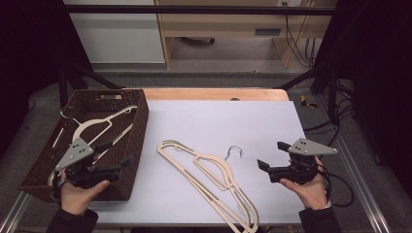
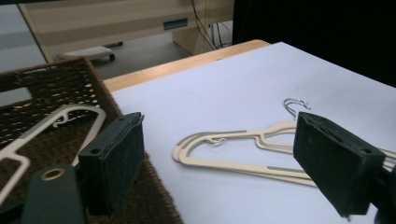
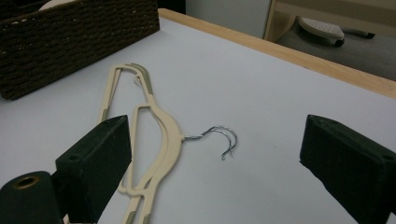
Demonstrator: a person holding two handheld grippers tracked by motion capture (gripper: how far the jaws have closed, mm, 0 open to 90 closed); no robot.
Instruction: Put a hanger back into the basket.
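Two cream hangers (image 1: 212, 162) lie stacked on the white tabletop (image 1: 218, 116), their metal hooks (image 1: 236, 151) pointing to the far right. A third cream hanger (image 1: 94, 127) rests inside the brown woven basket (image 1: 141, 121) at the left. My left gripper (image 1: 118, 153) hovers over the basket's near right corner, open and empty. In the left gripper view its jaws (image 2: 219, 121) frame the stacked hangers (image 2: 233, 165) and the basket (image 2: 56, 84). My right gripper (image 1: 272, 155) stands open and empty to the right of the hangers. In the right gripper view the hooks (image 3: 224, 135) lie between its open jaws (image 3: 217, 126).
A wooden table edge (image 1: 214, 93) runs behind the white surface. Beyond it are a wooden desk (image 1: 228, 24) and cables (image 1: 296, 43) on the floor. A black frame bar (image 1: 194, 9) crosses overhead, and dark curtains close both sides.
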